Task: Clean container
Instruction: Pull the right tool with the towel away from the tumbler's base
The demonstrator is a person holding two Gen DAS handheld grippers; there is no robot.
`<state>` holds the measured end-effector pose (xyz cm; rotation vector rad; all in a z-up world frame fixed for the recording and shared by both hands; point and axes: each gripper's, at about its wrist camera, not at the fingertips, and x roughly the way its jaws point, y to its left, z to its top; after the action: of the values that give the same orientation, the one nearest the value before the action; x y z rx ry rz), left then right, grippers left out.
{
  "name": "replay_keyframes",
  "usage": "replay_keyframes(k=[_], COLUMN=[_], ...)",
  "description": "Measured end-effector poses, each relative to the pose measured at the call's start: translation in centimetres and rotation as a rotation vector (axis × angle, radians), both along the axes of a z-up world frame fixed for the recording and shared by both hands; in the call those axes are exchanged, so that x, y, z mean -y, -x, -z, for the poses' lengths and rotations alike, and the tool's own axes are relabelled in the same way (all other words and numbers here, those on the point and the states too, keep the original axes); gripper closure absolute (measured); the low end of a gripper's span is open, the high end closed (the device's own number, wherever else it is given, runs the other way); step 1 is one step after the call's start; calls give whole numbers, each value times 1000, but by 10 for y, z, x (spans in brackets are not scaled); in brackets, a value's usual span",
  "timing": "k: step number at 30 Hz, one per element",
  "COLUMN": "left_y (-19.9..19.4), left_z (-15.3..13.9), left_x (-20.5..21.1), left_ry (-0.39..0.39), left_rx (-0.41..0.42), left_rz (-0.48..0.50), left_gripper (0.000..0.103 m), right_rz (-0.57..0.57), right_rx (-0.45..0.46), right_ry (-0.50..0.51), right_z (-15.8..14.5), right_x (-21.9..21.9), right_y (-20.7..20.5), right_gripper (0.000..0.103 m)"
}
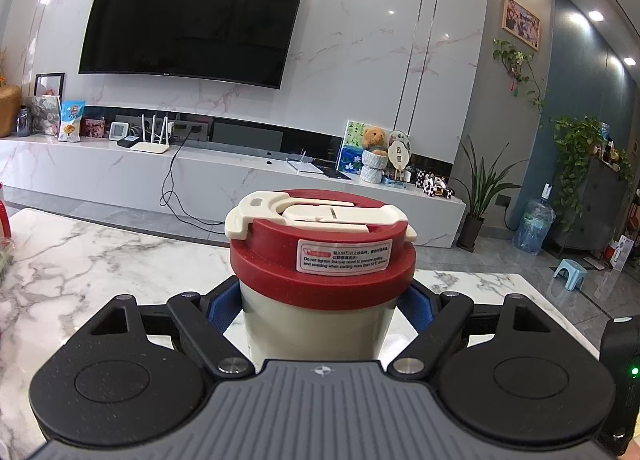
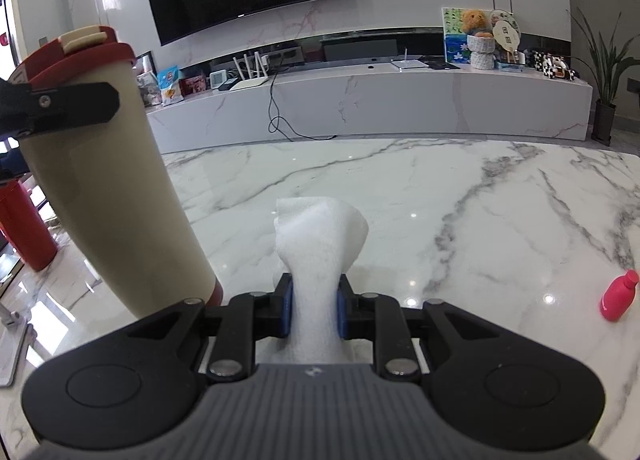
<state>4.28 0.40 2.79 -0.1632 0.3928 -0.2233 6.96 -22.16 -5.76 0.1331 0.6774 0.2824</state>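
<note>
A cream travel cup (image 1: 316, 324) with a red lid (image 1: 322, 256) and a white flip handle is clamped between the blue pads of my left gripper (image 1: 320, 310), just under the lid. The same cup (image 2: 108, 187) shows at the left of the right wrist view, tilted, with a left finger (image 2: 72, 101) across it. My right gripper (image 2: 314, 310) is shut on a folded white paper towel (image 2: 320, 244), which sticks out forward over the marble table (image 2: 440, 199), to the right of the cup and apart from it.
A small pink bottle (image 2: 618, 296) lies on the table at the right. A red container (image 2: 24, 227) stands behind the cup at the left. Beyond the table are a TV (image 1: 192, 19), a low marble cabinet (image 2: 360, 99) and plants (image 1: 480, 179).
</note>
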Motion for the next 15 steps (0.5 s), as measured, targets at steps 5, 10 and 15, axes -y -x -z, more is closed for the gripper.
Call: replay_keyframes(k=[5,10,15], left_y=[-12,-24,-29], left_z=[4,11,15], left_x=[-1,-1,3], left_ry=[18,28,15], left_rx=[5,-9,-18], left_rz=[-1,-13,-13], left_gripper=[22,22,22], right_rz=[38,53,46], right_rx=[-10,-20,-57], right_ry=[4,35,67], right_z=[9,17,30], right_x=[5,5,3], right_y=[-16,-27,-34], right_gripper=[80,80,79])
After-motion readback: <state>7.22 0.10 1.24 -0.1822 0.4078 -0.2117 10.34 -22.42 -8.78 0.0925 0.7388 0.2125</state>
